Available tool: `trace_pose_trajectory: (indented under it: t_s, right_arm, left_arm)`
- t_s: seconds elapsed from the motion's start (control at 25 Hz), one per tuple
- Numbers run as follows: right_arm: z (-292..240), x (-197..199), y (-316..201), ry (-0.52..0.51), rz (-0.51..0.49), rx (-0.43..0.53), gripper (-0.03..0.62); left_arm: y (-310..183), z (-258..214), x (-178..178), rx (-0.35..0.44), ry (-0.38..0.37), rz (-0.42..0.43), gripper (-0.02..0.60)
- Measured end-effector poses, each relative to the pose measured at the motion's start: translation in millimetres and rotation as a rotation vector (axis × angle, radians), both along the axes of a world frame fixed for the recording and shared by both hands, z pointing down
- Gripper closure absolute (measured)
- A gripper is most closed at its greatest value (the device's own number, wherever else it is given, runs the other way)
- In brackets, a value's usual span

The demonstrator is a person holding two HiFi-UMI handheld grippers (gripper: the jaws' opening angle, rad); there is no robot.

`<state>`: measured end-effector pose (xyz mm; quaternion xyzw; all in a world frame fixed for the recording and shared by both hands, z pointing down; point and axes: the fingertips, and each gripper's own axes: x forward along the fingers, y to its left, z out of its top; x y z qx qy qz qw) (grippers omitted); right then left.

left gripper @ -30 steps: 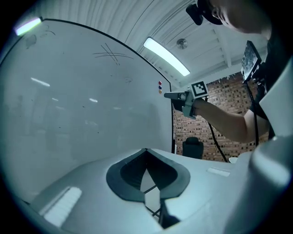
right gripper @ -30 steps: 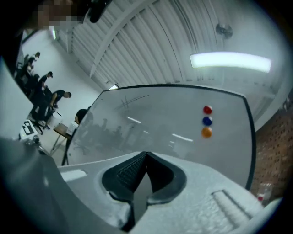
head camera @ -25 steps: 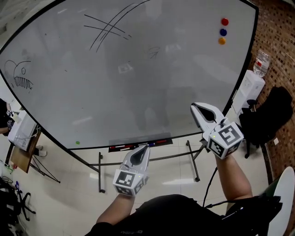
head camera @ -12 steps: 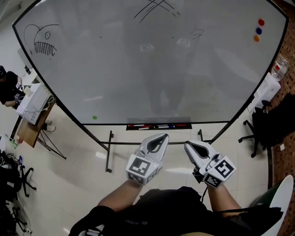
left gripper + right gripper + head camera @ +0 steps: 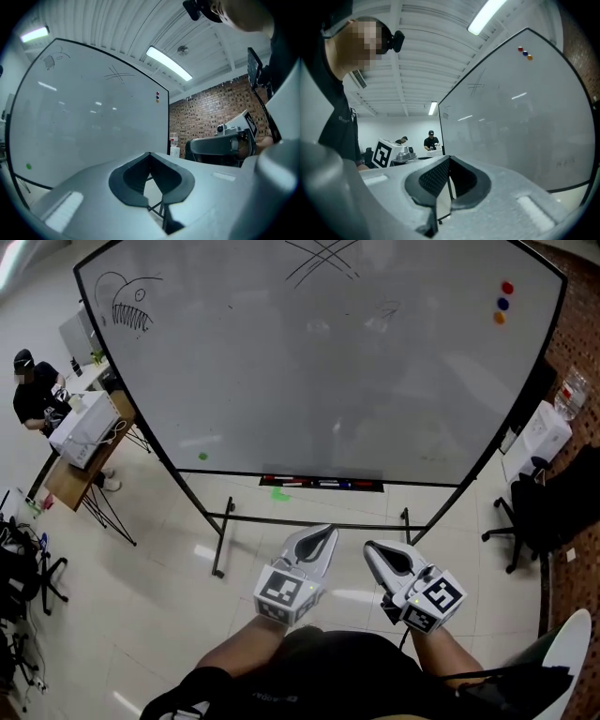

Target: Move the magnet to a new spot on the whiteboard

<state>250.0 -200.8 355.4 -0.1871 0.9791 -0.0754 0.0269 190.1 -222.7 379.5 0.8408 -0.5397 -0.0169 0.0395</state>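
Three magnets, red (image 5: 507, 287), blue (image 5: 503, 304) and orange (image 5: 499, 318), cling in a column near the top right of the whiteboard (image 5: 319, 371). A green magnet (image 5: 203, 457) sits low on its left side. Both grippers hang well short of the board, close to my body and side by side. My left gripper (image 5: 324, 532) is shut with nothing in it, and so is my right gripper (image 5: 371, 548). The left gripper view has the three magnets (image 5: 157, 97) and the green one (image 5: 29, 166) far off. In the right gripper view the three magnets (image 5: 524, 52) are high up.
A marker tray (image 5: 322, 484) runs along the board's lower edge, above the stand's legs (image 5: 221, 540). A small green thing (image 5: 279, 493) lies on the floor beneath. A desk (image 5: 80, 451) with a seated person (image 5: 37, 390) is at left. A black chair (image 5: 548, 498) stands at right.
My right gripper has dropped from beside the board's lower right edge to next to the left one. Both now sit lower and nearer my body, and my view has swung left.
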Motion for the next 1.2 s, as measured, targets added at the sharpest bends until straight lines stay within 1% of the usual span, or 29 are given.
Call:
trace_pose_trajectory:
  t_s: [0.08, 0.16, 0.24, 0.28, 0.36, 0.48, 0.6, 0.72, 0.8, 0.88, 0.96, 1.12, 1.2]
  right_arm:
    - [2, 20, 23, 0.029, -0.005, 0.027, 0.591]
    - [10, 41, 47, 0.032, -0.011, 0.006, 0.591]
    - [17, 58, 70, 0.015, -0.031, -0.025, 0.591]
    - [19, 64, 80, 0.011, -0.048, -0.032, 0.591]
    - [26, 75, 100, 0.016, -0.075, -0.032, 0.591]
    - [38, 86, 125, 0.009, -0.102, -0.047, 0.591]
    - [43, 92, 150, -0.001, -0.135, -0.077, 0.591]
    - [35, 91, 167, 0.002, -0.151, -0.035, 0.591]
    - [31, 91, 175, 0.009, -0.16, -0.012, 0.591]
    - [28, 90, 181, 0.004, -0.152, -0.004, 0.591]
    - [28, 90, 184, 0.0, -0.131, -0.001, 0.591]
    - [23, 83, 196, 0.0, -0.102, 0.017, 0.591]
    - [23, 76, 202, 0.006, -0.078, 0.025, 0.591]
  left_arm:
    - [20, -7, 15, -0.01, 0.011, -0.017, 0.566]
    - [42, -8, 28, -0.02, 0.043, -0.023, 0.566]
    - [65, -10, 33, -0.033, 0.073, -0.049, 0.566]
    - [77, -12, 36, -0.036, 0.072, -0.069, 0.566]
    - [102, -11, 44, -0.044, 0.048, -0.099, 0.566]
    - [140, -6, 61, -0.069, 0.011, -0.121, 0.566]
    - [174, -4, 74, -0.077, -0.016, -0.143, 0.566]
    - [192, -8, 77, -0.062, -0.037, -0.164, 0.566]
    - [200, -9, 80, -0.072, -0.042, -0.172, 0.566]
    - [209, -9, 81, -0.089, -0.052, -0.175, 0.566]
    - [217, -9, 78, -0.086, -0.059, -0.166, 0.566]
    - [227, -12, 69, -0.036, -0.042, -0.139, 0.566]
    - [237, -13, 60, -0.03, -0.04, -0.126, 0.566]
